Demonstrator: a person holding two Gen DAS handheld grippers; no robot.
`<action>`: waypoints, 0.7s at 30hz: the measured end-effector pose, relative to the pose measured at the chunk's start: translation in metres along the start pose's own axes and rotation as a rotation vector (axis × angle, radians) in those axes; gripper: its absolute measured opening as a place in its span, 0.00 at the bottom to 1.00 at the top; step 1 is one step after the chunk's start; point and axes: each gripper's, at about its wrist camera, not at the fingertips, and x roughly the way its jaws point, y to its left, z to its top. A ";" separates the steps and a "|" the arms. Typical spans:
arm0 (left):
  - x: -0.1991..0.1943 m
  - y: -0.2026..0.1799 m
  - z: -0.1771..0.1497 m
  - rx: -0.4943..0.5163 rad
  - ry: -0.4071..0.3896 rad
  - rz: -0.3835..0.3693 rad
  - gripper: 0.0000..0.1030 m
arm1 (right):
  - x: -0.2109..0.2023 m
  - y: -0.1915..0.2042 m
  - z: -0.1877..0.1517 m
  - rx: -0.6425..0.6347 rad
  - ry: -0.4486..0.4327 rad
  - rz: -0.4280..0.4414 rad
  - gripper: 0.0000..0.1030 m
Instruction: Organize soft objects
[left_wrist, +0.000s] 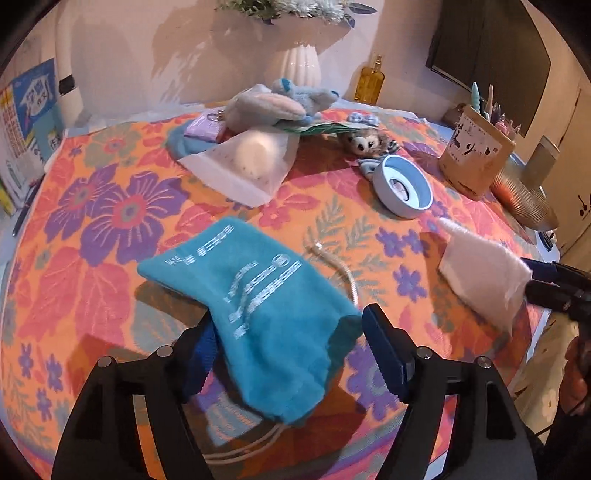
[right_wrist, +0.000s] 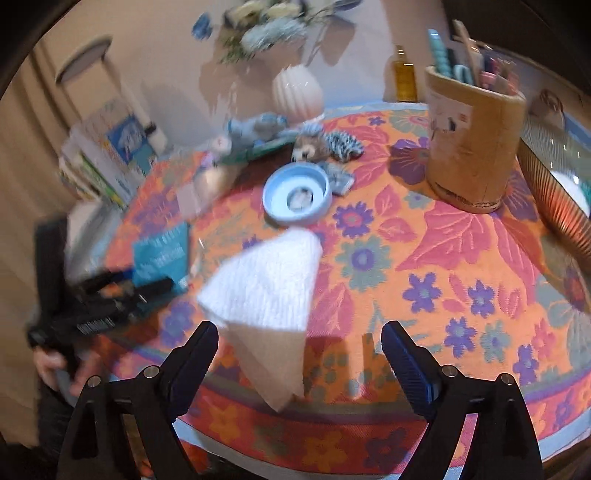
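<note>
The left gripper (left_wrist: 291, 332) points forward over the table, its two dark fingers spread wide apart; a teal pouch (left_wrist: 258, 291) lies between them, touching the left finger; the right gripper (right_wrist: 299, 350) also points forward, fingers spread wide, a white cloth (right_wrist: 266, 280) between them; a bare hand (right_wrist: 66, 373) grips the left gripper's handle.

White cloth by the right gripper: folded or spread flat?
Folded. The white cloth forms a layered triangle, its point lifted off the tablecloth.
</note>
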 end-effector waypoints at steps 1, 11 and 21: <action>0.002 -0.003 0.003 0.007 0.000 0.008 0.72 | -0.001 -0.006 0.004 0.041 -0.013 0.059 0.87; 0.017 -0.015 0.003 0.024 -0.029 0.096 0.56 | 0.043 0.014 0.003 0.031 -0.021 0.001 0.67; 0.012 -0.030 0.002 0.065 -0.070 0.188 0.19 | 0.049 0.034 -0.008 -0.206 -0.015 -0.229 0.28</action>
